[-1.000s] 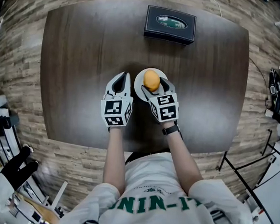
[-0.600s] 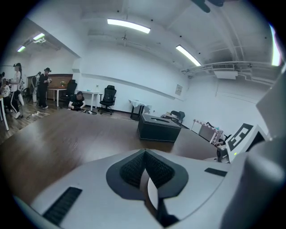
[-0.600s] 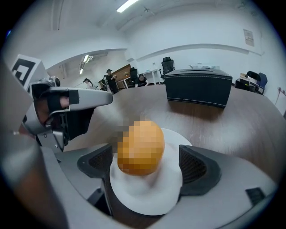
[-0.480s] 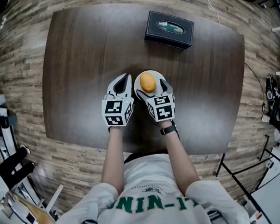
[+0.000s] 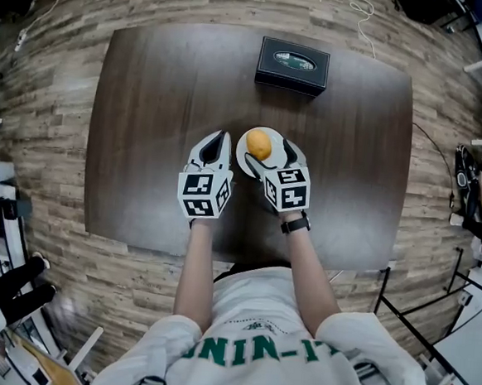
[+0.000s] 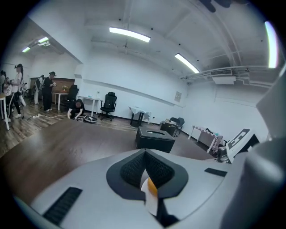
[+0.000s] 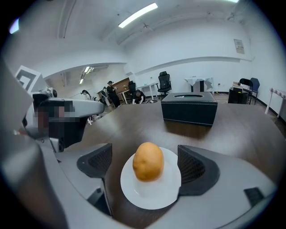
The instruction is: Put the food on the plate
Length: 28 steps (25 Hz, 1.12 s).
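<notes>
A yellow-orange, potato-like food item [image 5: 260,144] [image 7: 148,161] stands on a small white plate [image 5: 242,153] [image 7: 154,197] near the middle of the dark wooden table [image 5: 149,97]. My right gripper [image 5: 270,158] [image 7: 149,164] is open, its pads [image 7: 192,167] on either side of the food and clear of it. My left gripper [image 5: 215,142] [image 6: 145,167] is shut with nothing in it, just left of the plate. In the left gripper view a sliver of the plate and the food [image 6: 152,187] shows past the closed jaws.
A black box with an oval opening on top [image 5: 292,64] [image 7: 189,108] [image 6: 155,137] sits at the table's far edge. Wood floor surrounds the table. People, desks and office chairs [image 6: 107,103] stand far off in the room.
The right gripper's jaws have opened off the food, which now rests on the plate. The left gripper has stayed beside the plate.
</notes>
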Available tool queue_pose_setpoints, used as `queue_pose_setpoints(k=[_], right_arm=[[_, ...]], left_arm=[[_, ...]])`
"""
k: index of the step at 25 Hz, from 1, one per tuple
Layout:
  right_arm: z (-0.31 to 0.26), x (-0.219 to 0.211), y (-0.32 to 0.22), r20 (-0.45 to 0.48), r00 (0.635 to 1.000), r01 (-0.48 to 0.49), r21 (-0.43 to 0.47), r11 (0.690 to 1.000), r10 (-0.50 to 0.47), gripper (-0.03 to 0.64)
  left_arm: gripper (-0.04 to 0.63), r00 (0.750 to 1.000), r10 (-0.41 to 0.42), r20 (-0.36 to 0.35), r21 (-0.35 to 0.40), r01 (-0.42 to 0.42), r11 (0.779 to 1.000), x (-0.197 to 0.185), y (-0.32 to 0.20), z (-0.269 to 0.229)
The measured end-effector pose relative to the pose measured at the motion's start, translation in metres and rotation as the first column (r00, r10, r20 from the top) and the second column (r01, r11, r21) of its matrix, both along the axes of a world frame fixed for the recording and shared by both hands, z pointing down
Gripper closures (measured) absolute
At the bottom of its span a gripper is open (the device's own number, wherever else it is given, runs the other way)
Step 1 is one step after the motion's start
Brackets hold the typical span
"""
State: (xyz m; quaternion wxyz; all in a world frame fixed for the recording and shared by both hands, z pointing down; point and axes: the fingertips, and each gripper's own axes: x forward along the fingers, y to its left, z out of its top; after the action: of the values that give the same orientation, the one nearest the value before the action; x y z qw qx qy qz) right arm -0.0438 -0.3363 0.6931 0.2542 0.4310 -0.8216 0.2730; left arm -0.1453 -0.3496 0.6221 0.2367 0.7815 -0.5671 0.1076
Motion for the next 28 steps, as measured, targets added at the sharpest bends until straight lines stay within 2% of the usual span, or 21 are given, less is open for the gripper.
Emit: queue_pose_setpoints(k=[7,16,20,25,28], right_arm=[[-0.047,0.017,0.005,0.027,0.998,-0.050,0.090,0.995,0.048,0.187],[-0.116,0.046,0.023,0.081,0.990,-0.128,0.202,0.971,0.113,0.286],[-0.149,0.055,0.037,0.116,0.985,-0.152,0.256,0.955,0.125,0.321],[-0.190,0.059,0.052,0.058,0.993,-0.114,0.373,0.921,0.099,0.362],[-0.213,0.062,0.067,0.082,0.992,-0.124,0.412,0.903,0.099,0.386]], left_arm=[[0.584,0.999,0.013,0.031,0.063,-0.015,0.998,-0.002,0.016,-0.037],[0.584,0.998,0.016,0.057,0.166,-0.025,0.986,-0.002,0.048,-0.097],[0.584,0.998,0.018,0.061,0.209,-0.030,0.977,0.000,0.065,-0.123],[0.584,0.999,0.013,0.045,0.258,-0.025,0.966,0.003,0.081,-0.152],[0.584,0.999,0.008,0.045,0.284,-0.020,0.959,0.004,0.095,-0.168]])
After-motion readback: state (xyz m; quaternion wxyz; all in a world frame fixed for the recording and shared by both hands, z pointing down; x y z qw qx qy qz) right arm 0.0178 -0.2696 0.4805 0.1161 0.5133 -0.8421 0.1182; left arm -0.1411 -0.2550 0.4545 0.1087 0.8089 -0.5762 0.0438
